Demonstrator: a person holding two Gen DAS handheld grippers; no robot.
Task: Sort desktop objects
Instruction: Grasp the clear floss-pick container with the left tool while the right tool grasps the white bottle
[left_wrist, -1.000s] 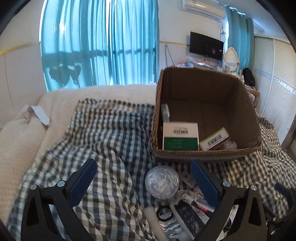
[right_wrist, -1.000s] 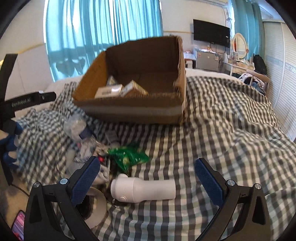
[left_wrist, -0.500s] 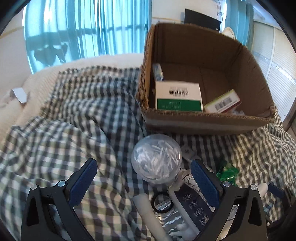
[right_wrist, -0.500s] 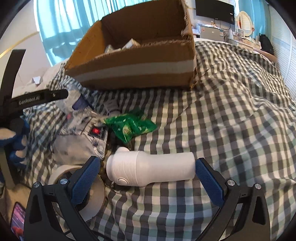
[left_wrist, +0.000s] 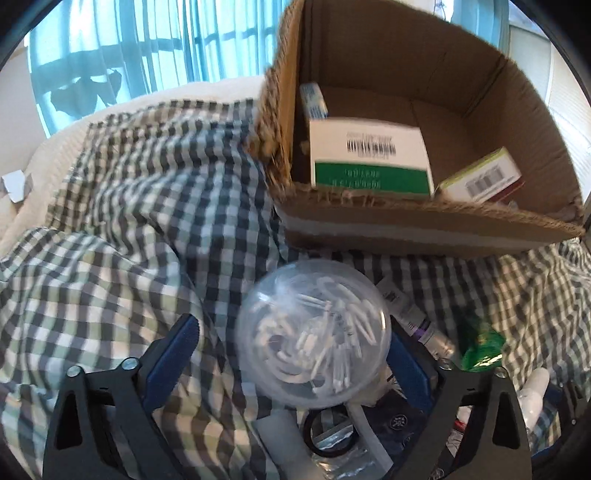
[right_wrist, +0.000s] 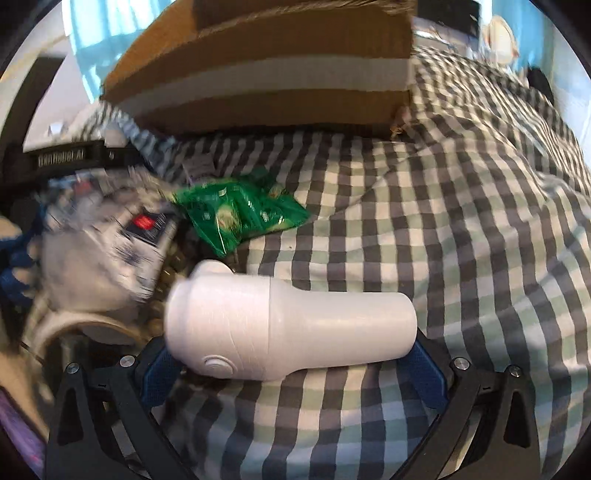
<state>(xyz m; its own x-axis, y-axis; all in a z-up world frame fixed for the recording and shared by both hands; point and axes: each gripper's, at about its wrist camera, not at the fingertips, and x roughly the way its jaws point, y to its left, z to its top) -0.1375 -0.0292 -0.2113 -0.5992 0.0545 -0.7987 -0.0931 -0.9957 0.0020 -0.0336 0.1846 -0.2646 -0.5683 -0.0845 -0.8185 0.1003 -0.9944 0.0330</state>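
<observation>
A clear round tub of cotton swabs (left_wrist: 314, 332) lies on the checked cloth, between the fingers of my left gripper (left_wrist: 291, 347), which is open around it. A white bottle-shaped device (right_wrist: 291, 328) lies on its side between the fingers of my right gripper (right_wrist: 291, 365), which is open; the fingers stand at its two ends. A cardboard box (left_wrist: 424, 229) stands just beyond and holds a green-and-white carton (left_wrist: 369, 155) and a smaller carton (left_wrist: 484, 177). The box's front wall also shows in the right wrist view (right_wrist: 273, 70).
A green snack packet (right_wrist: 240, 210), a patterned pouch (right_wrist: 110, 254), a tape roll (right_wrist: 88, 328), a black ring (left_wrist: 328, 432) and a small tube (left_wrist: 406, 310) lie in a pile by the box. The checked cloth (right_wrist: 461, 221) spreads to the right.
Both grippers have moved forward and down. The swab tub now sits between the left fingers, and the white device between the right fingers. Both views show motion blur.
</observation>
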